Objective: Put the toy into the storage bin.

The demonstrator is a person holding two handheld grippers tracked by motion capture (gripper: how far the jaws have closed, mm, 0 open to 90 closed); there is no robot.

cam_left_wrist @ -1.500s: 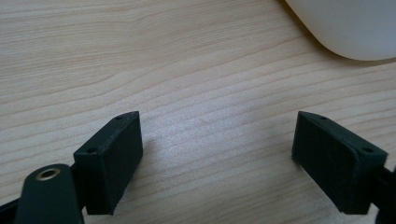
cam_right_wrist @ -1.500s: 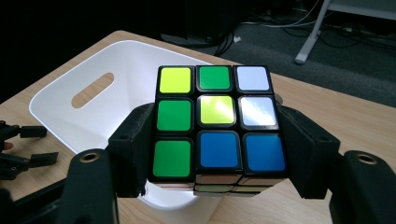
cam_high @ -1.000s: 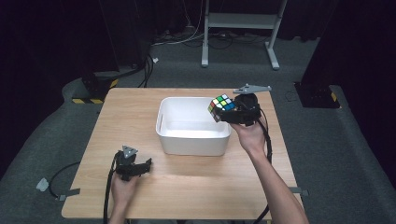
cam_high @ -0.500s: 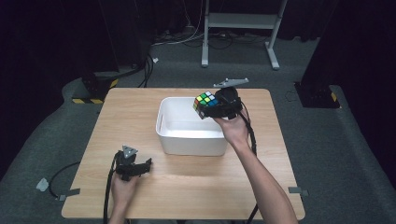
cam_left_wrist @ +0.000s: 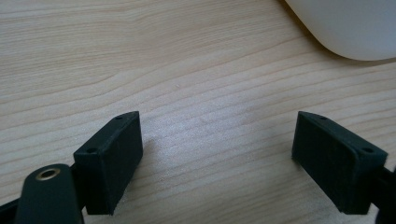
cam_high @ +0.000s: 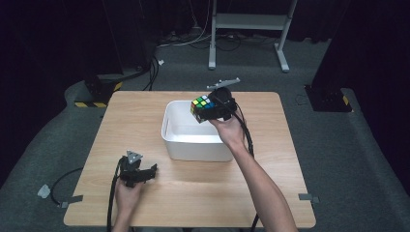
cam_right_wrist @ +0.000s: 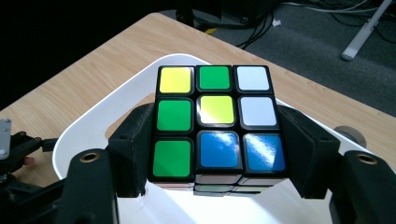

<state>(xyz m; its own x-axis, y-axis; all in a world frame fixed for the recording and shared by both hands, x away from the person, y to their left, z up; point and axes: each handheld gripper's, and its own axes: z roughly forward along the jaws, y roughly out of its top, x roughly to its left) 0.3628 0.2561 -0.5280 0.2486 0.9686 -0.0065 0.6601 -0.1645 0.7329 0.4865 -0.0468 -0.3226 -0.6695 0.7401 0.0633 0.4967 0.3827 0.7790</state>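
Between right claw (cam_right_wrist: 217, 154) jaws — cube (cam_right_wrist: 217, 123)

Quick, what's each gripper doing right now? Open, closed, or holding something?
Left gripper: open, holding nothing, low over the wooden table.
Right gripper: closed on the puzzle cube, above the white bin.

light wooden table (cam_high: 145, 121), white bin (cam_high: 193, 140) near its middle

My right gripper (cam_high: 212, 108) holds the Rubik's cube (cam_high: 203, 107) above the bin's (cam_high: 193, 145) far rim; my left gripper (cam_high: 137, 173) rests on the table (cam_high: 270, 159), near-left of it.
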